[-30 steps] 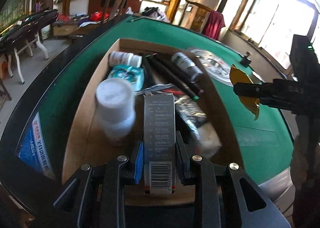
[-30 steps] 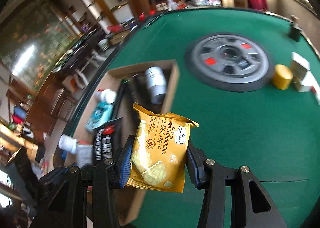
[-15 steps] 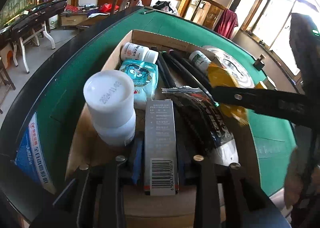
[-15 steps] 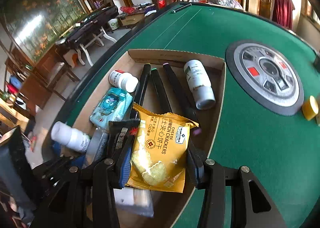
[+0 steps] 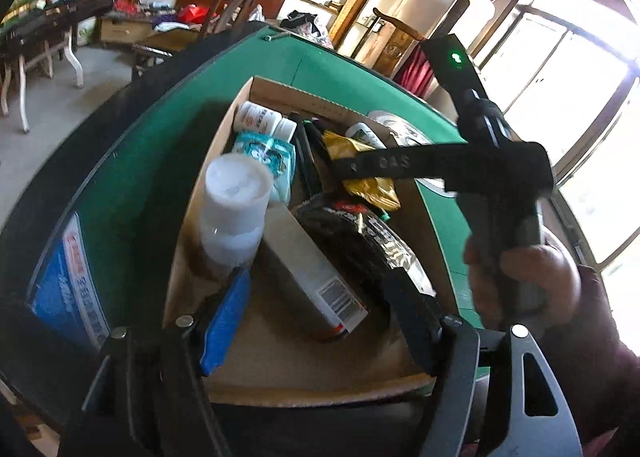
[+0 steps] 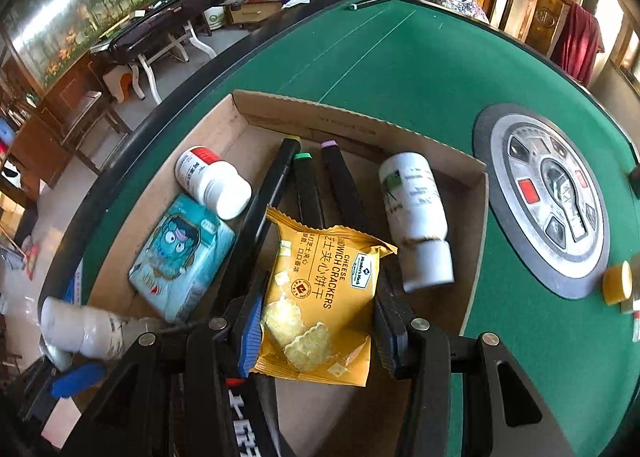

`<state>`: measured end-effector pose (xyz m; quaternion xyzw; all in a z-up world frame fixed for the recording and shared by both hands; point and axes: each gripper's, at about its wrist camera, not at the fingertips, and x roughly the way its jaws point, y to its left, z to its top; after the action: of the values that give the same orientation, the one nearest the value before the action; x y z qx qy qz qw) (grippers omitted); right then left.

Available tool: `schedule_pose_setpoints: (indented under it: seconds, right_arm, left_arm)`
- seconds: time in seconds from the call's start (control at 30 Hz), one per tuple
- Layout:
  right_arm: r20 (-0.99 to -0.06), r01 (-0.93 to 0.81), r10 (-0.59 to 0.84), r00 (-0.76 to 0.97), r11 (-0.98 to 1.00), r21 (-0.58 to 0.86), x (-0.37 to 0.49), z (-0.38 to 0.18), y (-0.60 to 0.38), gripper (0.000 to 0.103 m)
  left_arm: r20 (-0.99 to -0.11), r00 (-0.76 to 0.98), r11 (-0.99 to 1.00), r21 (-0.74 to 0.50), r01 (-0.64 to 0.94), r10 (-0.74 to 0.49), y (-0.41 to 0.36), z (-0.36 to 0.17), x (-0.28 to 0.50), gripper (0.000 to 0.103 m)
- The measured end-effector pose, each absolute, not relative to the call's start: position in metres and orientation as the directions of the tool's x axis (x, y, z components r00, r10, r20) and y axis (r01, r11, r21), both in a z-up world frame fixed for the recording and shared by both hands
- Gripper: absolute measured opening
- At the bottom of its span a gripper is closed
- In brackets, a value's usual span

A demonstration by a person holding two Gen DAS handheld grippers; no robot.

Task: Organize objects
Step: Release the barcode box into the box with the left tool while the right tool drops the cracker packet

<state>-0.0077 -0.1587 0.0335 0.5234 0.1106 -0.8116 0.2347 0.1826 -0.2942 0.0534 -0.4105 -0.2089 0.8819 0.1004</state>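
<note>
A cardboard box (image 5: 276, 91) (image 6: 352, 119) on the green table holds bottles, markers and packets. My left gripper (image 5: 318, 317) is open over its near end; a grey barcode carton (image 5: 312, 269) lies loose and tilted between the fingers, beside a white bottle (image 5: 234, 203). My right gripper (image 6: 316, 323) is shut on a yellow cracker packet (image 6: 320, 285) and holds it over the middle of the box. The packet (image 5: 362, 167) and the right gripper also show in the left wrist view.
In the box lie a red-capped bottle (image 6: 212, 183), a teal tissue pack (image 6: 180, 257), three black markers (image 6: 308, 193), a white bottle (image 6: 416, 217) and a black packet (image 5: 360, 241). A round grey centre panel (image 6: 548, 197) and a yellow cap (image 6: 618, 283) are to the right.
My left gripper opened and let go of the grey carton, which now lies tilted in the box. My right gripper moved the cracker packet further over the box.
</note>
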Motion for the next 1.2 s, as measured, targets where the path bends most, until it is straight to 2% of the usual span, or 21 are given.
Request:
schedule_pose_setpoints:
  seconds: [0.23,0.47,0.57,0.73,0.83,1.03,1.2]
  right_arm:
    - [-0.901,0.52,-0.246,-0.356,-0.854,0.028,-0.006,0.03,-0.179,0.051]
    - [-0.892,0.53,-0.202,-0.405,-0.847,-0.049,-0.005,0.022,-0.192,0.054]
    - [-0.891,0.52,-0.202,-0.406,-0.853,-0.043,-0.005,0.021,-0.19,0.059]
    - [-0.835,0.504,-0.262,-0.485,-0.863,-0.022,0.008,0.054,-0.176,0.082]
    - [-0.78,0.488,-0.246,-0.575,-0.869,-0.085,0.022,0.075,-0.168,0.088]
    - [-0.667,0.415,-0.183,-0.723,-0.886,-0.206,0.049,0.103,-0.137,0.092]
    - [-0.638,0.371,-0.162,-0.753,-0.905,-0.208,0.056,0.11,-0.108,0.093]
  left_arm:
    - [-0.648,-0.657,-0.883,-0.466,-0.056,0.384,-0.295,0.054,0.184,0.073]
    - [-0.659,-0.652,-0.887,-0.459,-0.047,0.375,-0.294,0.051,0.182,0.078]
    - [-0.661,-0.653,-0.883,-0.468,-0.029,0.371,-0.297,0.051,0.181,0.082]
    - [-0.656,-0.663,-0.881,-0.474,-0.01,0.361,-0.298,0.056,0.182,0.084]
    - [-0.654,-0.668,-0.885,-0.466,-0.015,0.356,-0.294,0.061,0.183,0.084]
    - [-0.655,-0.673,-0.905,-0.422,-0.052,0.344,-0.273,0.076,0.185,0.084]
    - [-0.669,-0.657,-0.913,-0.4,-0.076,0.348,-0.248,0.083,0.182,0.084]
